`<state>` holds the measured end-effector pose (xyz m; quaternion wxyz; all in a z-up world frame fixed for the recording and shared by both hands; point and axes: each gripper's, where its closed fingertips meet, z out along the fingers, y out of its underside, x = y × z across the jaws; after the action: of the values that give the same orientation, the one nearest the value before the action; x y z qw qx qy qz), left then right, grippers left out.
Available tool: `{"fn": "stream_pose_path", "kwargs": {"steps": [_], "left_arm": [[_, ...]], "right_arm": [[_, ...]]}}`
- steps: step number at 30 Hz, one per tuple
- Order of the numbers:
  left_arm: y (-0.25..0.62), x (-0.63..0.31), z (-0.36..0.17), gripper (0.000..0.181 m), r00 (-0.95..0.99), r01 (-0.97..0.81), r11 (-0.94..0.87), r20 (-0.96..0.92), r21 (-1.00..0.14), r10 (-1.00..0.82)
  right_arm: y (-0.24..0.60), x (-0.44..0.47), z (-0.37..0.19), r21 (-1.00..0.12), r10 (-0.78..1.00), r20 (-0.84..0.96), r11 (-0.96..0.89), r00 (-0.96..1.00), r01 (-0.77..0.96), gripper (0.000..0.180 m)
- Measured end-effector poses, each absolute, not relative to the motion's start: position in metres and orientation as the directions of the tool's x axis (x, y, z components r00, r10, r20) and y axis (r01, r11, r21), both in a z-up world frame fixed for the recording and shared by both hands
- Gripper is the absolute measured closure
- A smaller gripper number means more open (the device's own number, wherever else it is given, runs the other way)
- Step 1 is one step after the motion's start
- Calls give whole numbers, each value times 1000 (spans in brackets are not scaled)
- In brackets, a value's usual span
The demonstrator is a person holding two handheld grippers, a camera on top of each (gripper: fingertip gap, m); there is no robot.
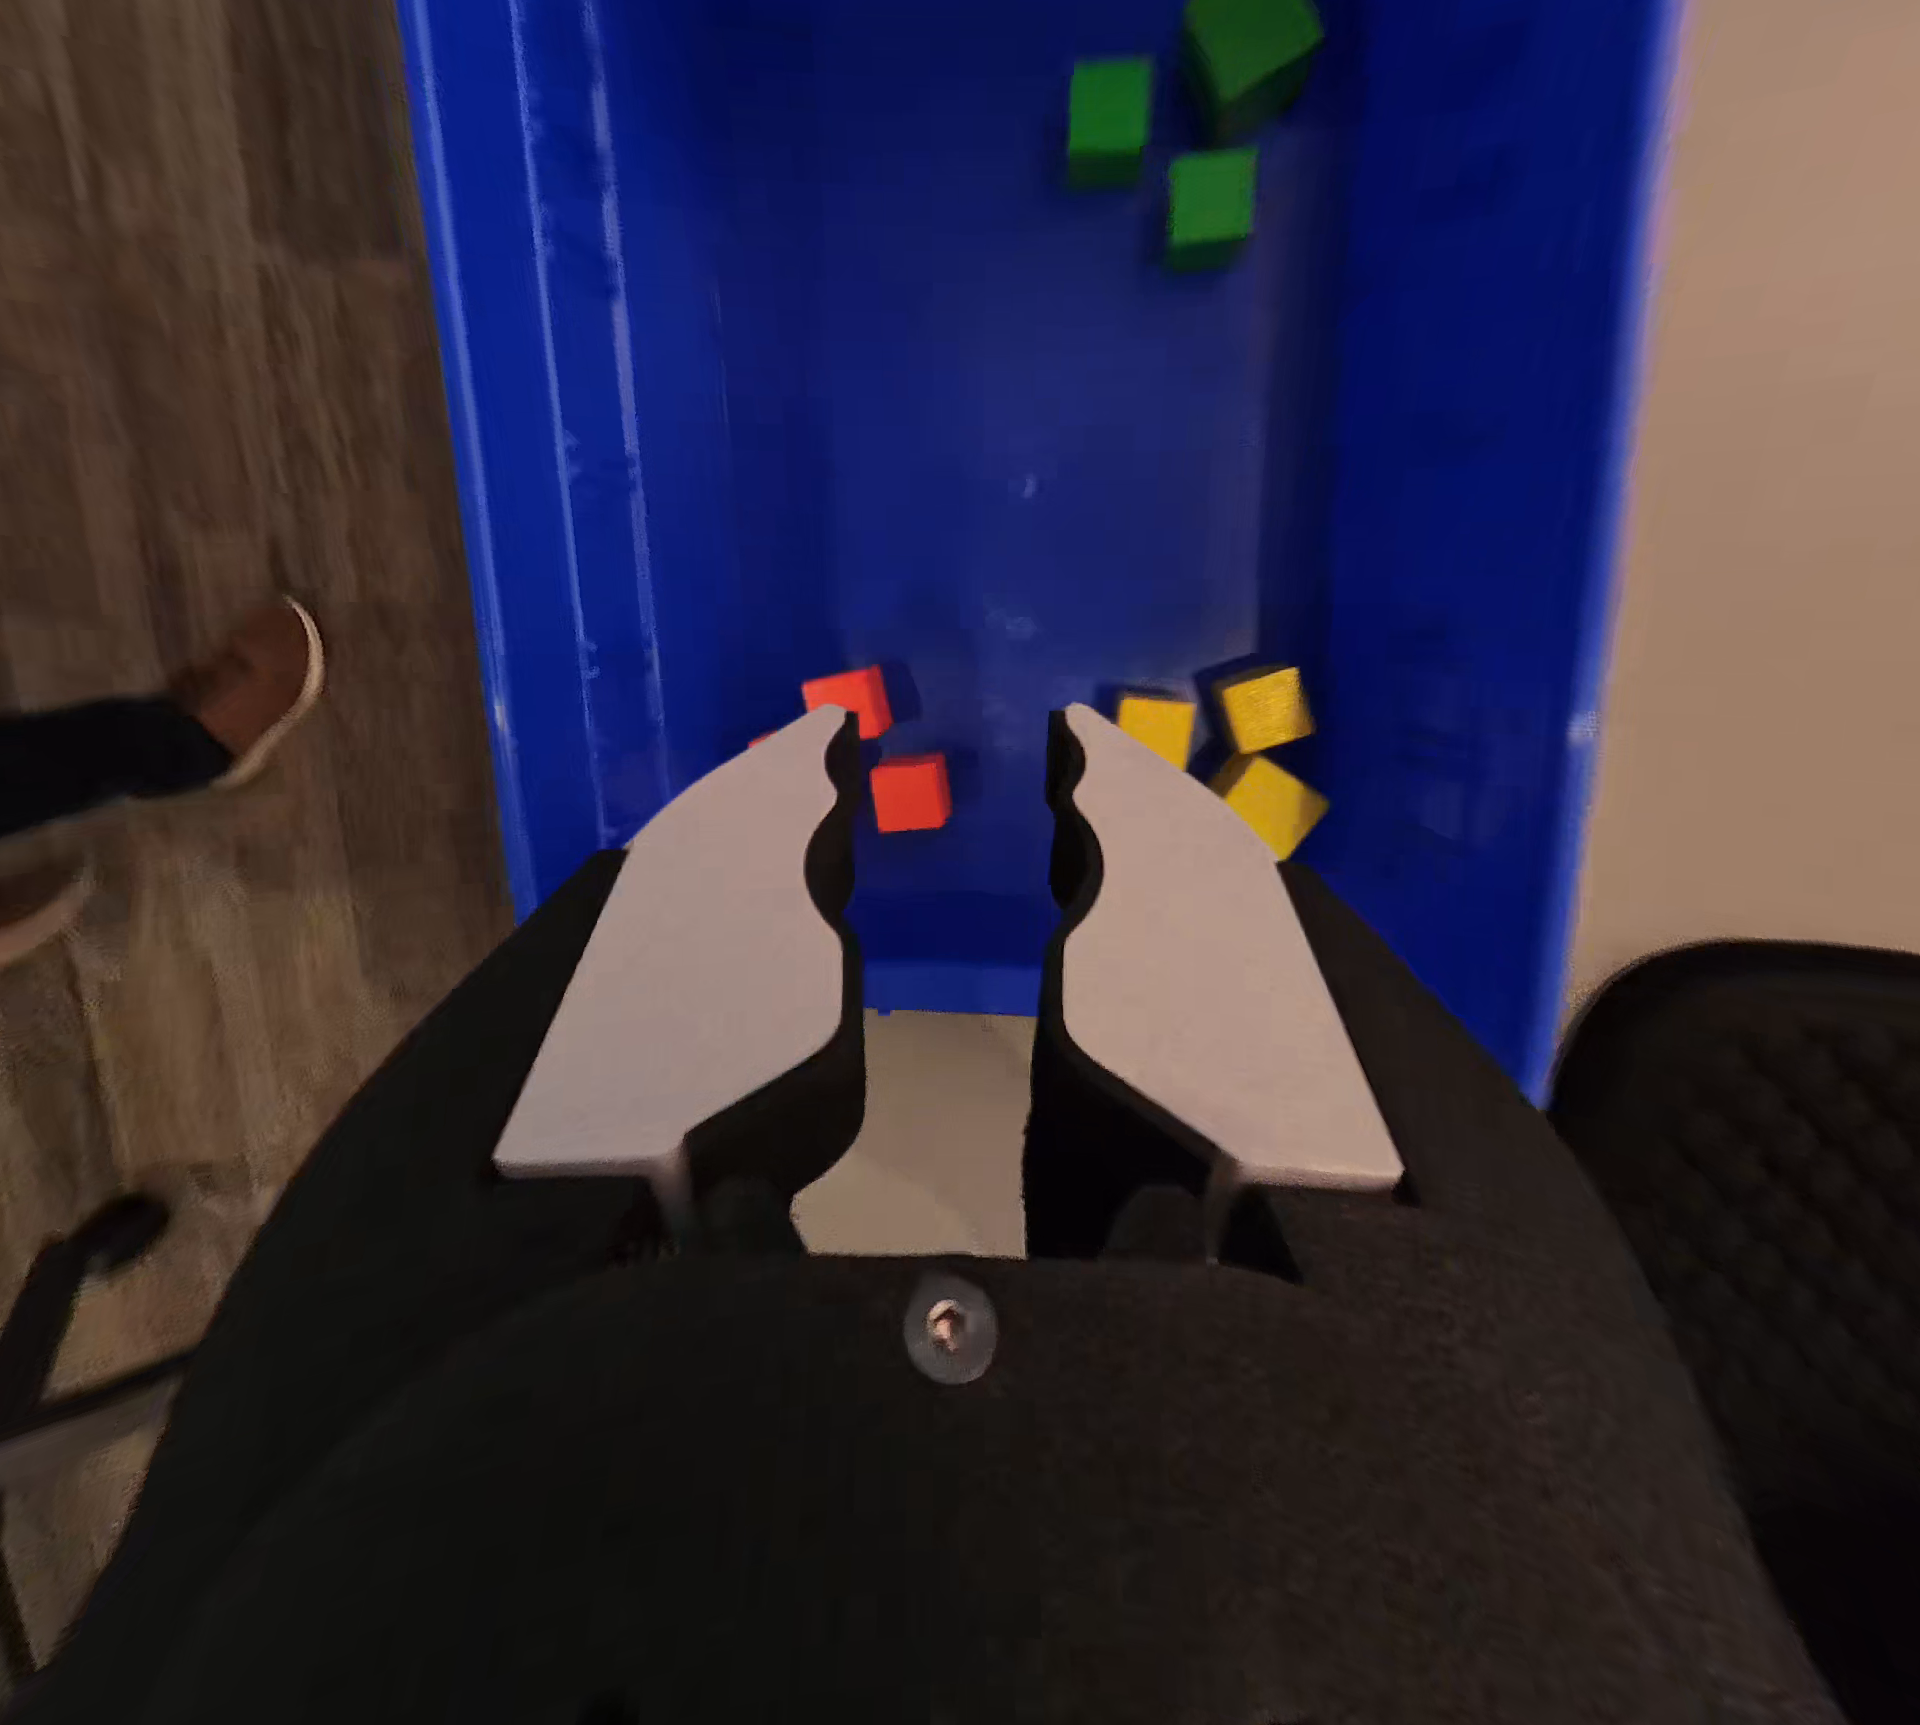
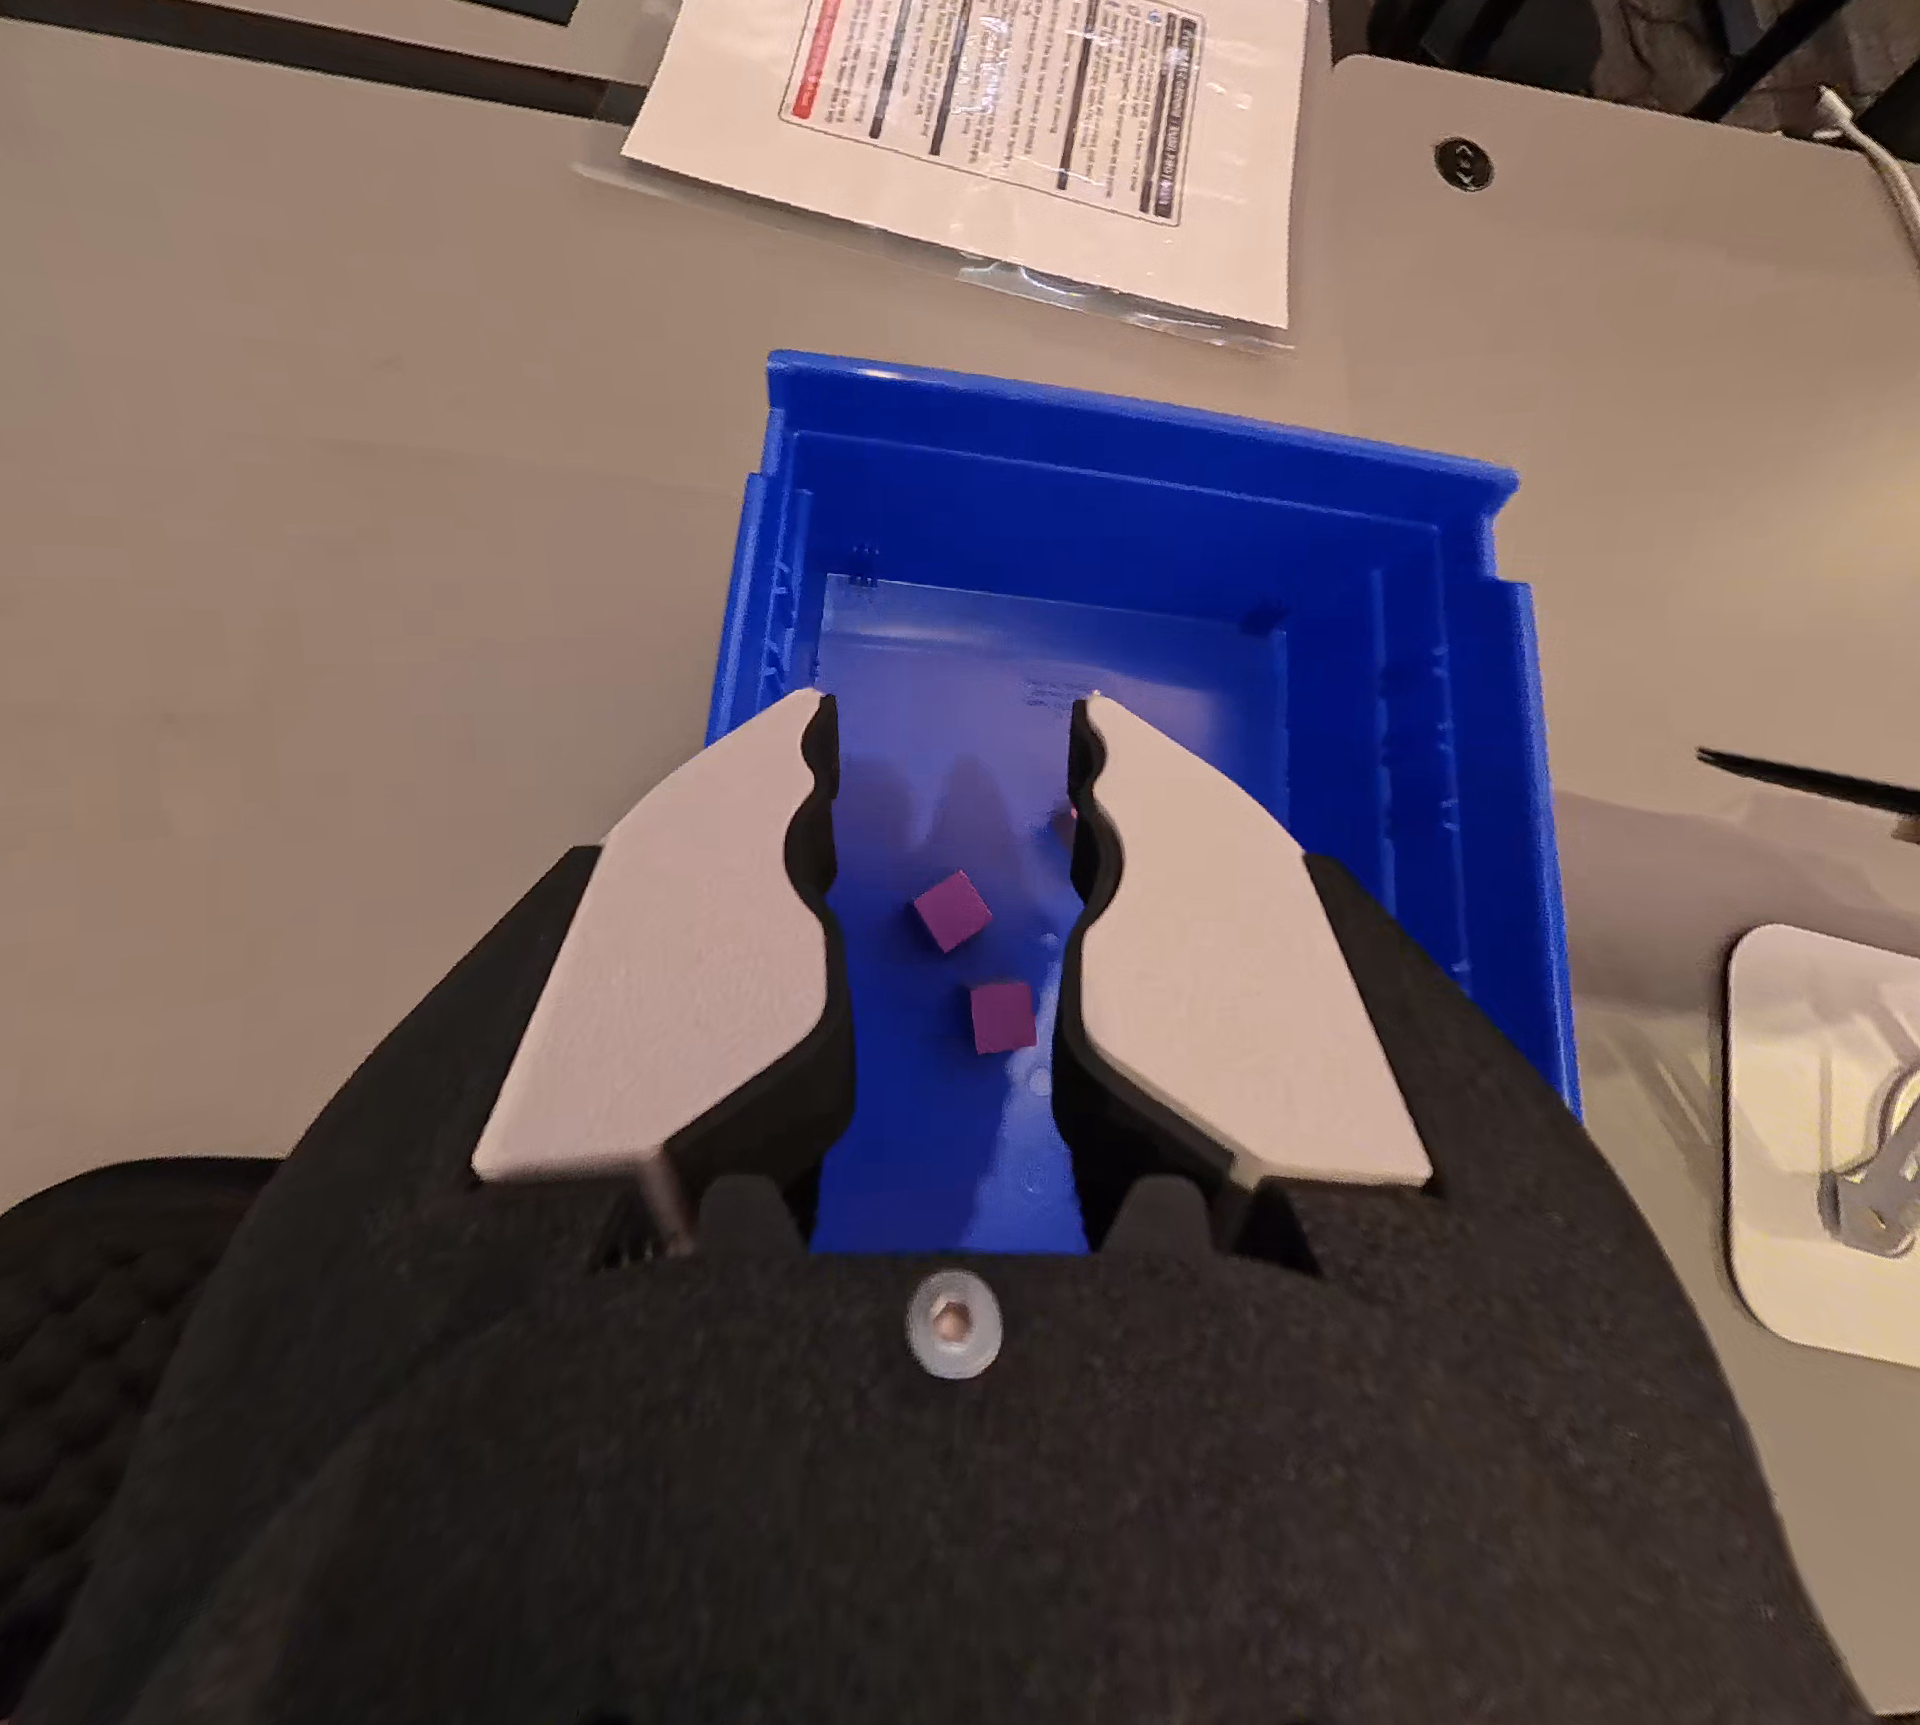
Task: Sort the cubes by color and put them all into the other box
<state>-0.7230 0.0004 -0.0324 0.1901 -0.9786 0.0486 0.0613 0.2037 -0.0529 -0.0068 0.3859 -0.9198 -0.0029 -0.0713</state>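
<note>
- Left gripper (image 1: 951, 719) hovers over a blue box (image 1: 1475, 428), jaws spread with nothing between them.
- This box holds cubes grouped by colour: green cubes (image 1: 1205, 205) at the far end, red cubes (image 1: 910, 792) near left, yellow cubes (image 1: 1262, 707) near right. The separate clusters suggest this is the sorted, receiving box.
- Right gripper (image 2: 951, 704) hangs above a second blue box (image 2: 1455, 740) on a grey table (image 2: 364, 480), jaws also spread and empty.
- Purple cubes (image 2: 951, 912) lie loose on this floor, apparently awaiting transfer; a third is partly hidden behind the right finger.
- Cubes look small, matte and sharp-edged; boxes are smooth moulded plastic with ribbed walls.
- A sheet (image 2: 977, 75) in a clear sleeve lies beyond.
</note>
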Motion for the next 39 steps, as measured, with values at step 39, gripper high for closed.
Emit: {"fn": "stream_pose_path", "kwargs": {"steps": [39], "left_arm": [[-25,-765,-114,153,973,-113,-992,-210,-48,-101]], "right_arm": [[-49,189,0,-746,56,100,-656,993,113,138]]}}
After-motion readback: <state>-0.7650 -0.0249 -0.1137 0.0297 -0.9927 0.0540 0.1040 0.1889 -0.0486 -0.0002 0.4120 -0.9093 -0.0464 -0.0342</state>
